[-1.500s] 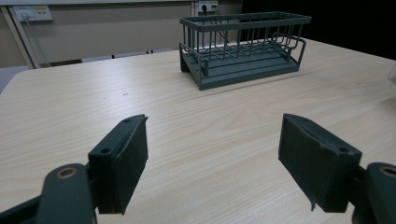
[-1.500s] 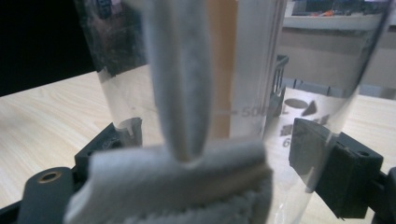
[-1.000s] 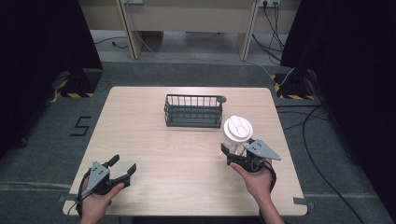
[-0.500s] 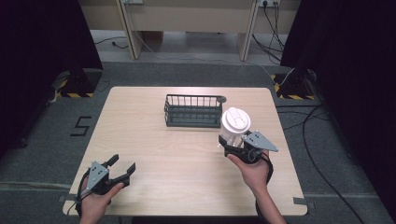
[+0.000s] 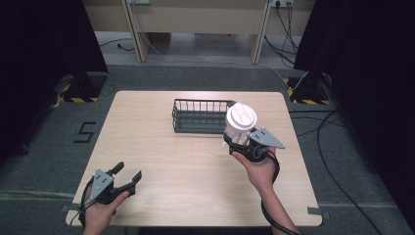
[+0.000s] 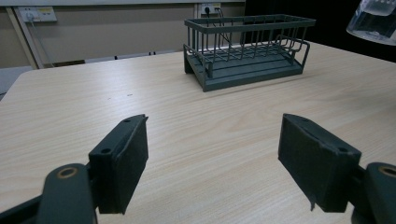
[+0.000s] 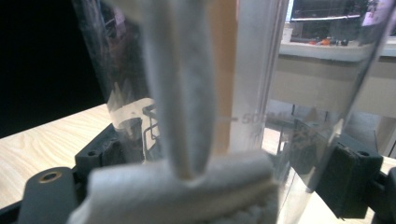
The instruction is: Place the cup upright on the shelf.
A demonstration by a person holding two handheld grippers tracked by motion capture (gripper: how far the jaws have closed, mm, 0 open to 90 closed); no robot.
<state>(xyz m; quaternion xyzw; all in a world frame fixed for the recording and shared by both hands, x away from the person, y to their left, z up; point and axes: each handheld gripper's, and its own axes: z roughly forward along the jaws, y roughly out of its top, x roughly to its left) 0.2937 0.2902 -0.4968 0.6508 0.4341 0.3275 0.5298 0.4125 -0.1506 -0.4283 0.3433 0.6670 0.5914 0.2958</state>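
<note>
1. Clear plastic, with a white lid, makes up the cup that the right gripper carries above the table, at about 3 o'clock from the table's centre and just at 4 o'clock of the dark wire basket.
2. Its jaws are clamped on the cup's lower wall; the right gripper view shows the black pads pressing either side, with rolled white tissue inside.
3. At 7 o'clock near the table's front edge, the left gripper rests with its jaws spread wide apart on nothing, facing the basket.
4. Risk, as I judge it: the thin, smooth wall could buckle under a hard squeeze or slide out under a weak one, and the cup looks top-heavy above the grip.
5. Swinging towards the basket, the cup's base could clip the wire rim and tip or push the basket away.
</note>
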